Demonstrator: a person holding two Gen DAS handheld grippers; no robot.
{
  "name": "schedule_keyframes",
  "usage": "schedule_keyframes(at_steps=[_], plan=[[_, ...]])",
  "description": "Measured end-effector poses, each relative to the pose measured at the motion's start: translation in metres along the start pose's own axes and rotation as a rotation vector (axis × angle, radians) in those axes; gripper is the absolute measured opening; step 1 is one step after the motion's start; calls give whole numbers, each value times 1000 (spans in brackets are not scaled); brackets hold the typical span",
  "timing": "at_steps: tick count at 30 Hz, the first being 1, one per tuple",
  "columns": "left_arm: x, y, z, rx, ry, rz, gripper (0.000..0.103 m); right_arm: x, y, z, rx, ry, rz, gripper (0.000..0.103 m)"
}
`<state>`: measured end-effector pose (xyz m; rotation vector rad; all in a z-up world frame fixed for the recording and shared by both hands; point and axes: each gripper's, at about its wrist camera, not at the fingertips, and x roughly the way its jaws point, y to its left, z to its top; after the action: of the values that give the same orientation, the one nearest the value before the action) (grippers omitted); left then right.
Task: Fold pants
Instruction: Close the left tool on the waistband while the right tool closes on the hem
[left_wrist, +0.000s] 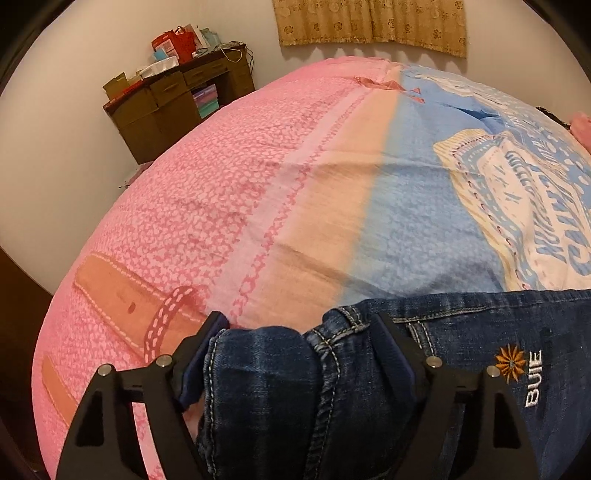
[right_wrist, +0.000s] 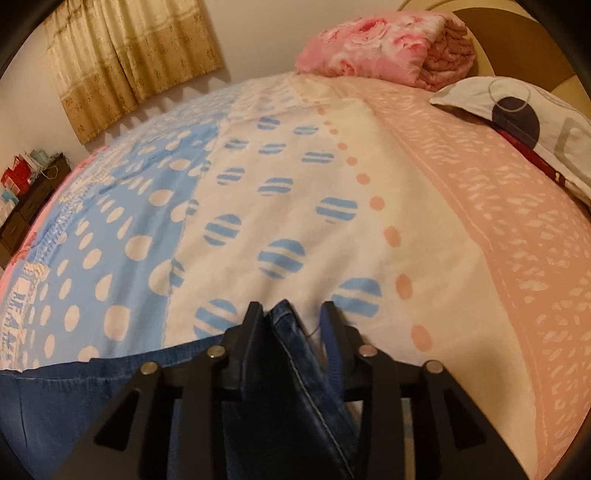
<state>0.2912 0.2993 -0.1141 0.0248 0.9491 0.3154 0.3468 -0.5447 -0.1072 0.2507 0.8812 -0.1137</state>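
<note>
Dark blue jeans (left_wrist: 461, 354) with pale stitching and an embroidered flower and "BUIE" lie on the patterned bedspread (left_wrist: 295, 192). My left gripper (left_wrist: 301, 325) stands wide, its jaws on either side of a bunched thick end of the jeans, which fills the gap. In the right wrist view, my right gripper (right_wrist: 291, 314) has a folded corner of the jeans (right_wrist: 291, 369) between its jaws; the cloth rests against the left finger (right_wrist: 251, 325), with a gap to the right finger. More denim spreads to the lower left.
A brown desk (left_wrist: 177, 96) with boxes and red bags stands by the wall beyond the bed's left side. A folded pink floral blanket (right_wrist: 384, 48) and a pillow (right_wrist: 524, 122) lie at the head of the bed. Beige curtains (right_wrist: 122, 55) hang behind.
</note>
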Motion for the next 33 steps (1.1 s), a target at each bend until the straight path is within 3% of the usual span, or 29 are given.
schedule_keyframes(at_steps=[1,4,8,18,33], plan=[[-1,-4,-2,14,-8,11,79,1,0,1,2,3,3,20],[-8,-13,-5,55,-34,-7,56,-2,-2,-1,27,-4,47,12],[-22,-19,-8,97,-89,8,48,-12,-4,-7,48,-42,71,11],[-81,-1,-14,65,-219,-64,46,-73,-6,-17,71,-148,143,10],[-161,35,-63,-22,-333,-175,45,-222,-24,-71,80,-300,231,10]])
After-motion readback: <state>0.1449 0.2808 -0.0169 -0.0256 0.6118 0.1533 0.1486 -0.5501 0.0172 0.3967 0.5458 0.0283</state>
